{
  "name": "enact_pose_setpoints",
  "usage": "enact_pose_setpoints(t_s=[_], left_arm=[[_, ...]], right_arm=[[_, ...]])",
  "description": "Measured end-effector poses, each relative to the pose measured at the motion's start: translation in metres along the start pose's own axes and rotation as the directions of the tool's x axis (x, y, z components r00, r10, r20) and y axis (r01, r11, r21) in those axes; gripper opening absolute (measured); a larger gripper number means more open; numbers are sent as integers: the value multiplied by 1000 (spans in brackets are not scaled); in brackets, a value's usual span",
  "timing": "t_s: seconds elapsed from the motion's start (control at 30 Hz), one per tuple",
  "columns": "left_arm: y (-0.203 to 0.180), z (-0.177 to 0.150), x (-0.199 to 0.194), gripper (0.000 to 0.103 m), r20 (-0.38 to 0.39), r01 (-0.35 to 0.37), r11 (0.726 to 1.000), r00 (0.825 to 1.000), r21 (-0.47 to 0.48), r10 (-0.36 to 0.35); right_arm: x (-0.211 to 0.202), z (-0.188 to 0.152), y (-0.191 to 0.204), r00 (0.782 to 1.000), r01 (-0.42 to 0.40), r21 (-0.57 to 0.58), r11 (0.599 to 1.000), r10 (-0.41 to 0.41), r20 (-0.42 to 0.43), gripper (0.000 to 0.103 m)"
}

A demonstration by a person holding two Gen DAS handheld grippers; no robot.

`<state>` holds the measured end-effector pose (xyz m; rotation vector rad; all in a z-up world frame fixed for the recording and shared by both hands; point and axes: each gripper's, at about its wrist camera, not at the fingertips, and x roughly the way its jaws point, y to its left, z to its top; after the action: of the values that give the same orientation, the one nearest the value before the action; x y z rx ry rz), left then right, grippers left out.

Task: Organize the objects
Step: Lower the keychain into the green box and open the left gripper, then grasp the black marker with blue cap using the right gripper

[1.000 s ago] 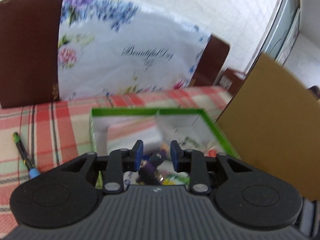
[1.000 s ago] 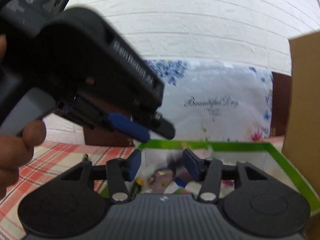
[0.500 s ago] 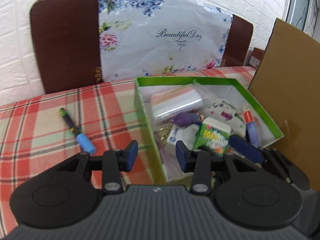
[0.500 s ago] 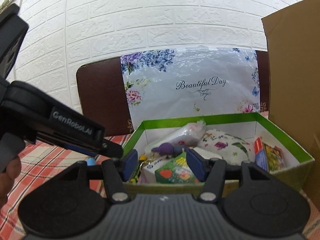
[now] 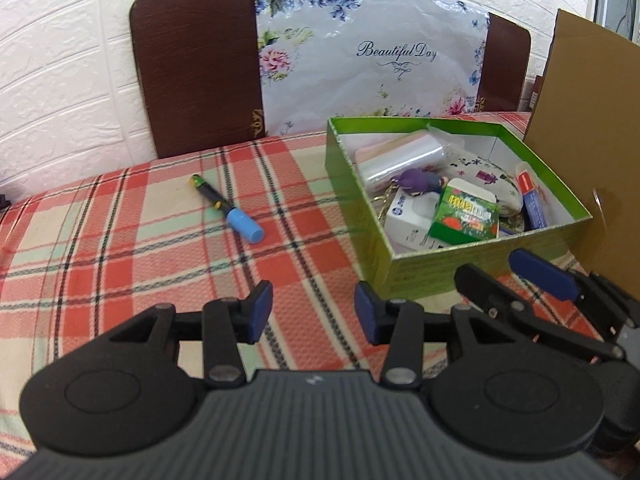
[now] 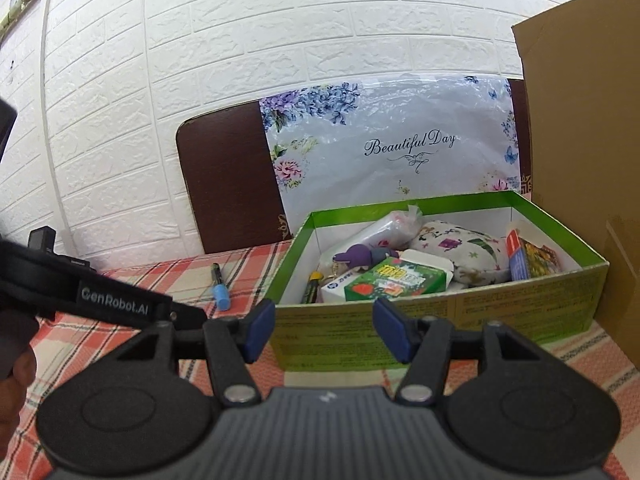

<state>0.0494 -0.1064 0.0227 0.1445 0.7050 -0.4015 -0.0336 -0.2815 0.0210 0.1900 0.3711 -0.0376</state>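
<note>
Only the marker (image 5: 226,205) is left outside the green box (image 5: 416,276); light, stiff, likely slippery, best pinched mid-barrel. Left gripper (image 5: 314,312) and right gripper (image 6: 324,330) are held open, empty.

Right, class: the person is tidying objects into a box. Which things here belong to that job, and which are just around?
Part of the job:
green box
marker with blue cap, loose on the tablecloth
left gripper, open
right gripper, open

Just around:
cardboard sheet
floral bag
brown chair back
</note>
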Motion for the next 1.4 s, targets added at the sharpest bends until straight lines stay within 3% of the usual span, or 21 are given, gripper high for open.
enact_pose_setpoints(t_s=[0.83, 1.4], left_arm=[[62, -38, -6, 47, -36, -107, 992, 994, -68, 104], [114, -56, 3, 48, -67, -209, 970, 977, -125, 202]], right_arm=[[3, -9, 55, 995, -93, -124, 988, 86, -59, 56], [20, -26, 84, 981, -159, -184, 970, 134, -141, 56]])
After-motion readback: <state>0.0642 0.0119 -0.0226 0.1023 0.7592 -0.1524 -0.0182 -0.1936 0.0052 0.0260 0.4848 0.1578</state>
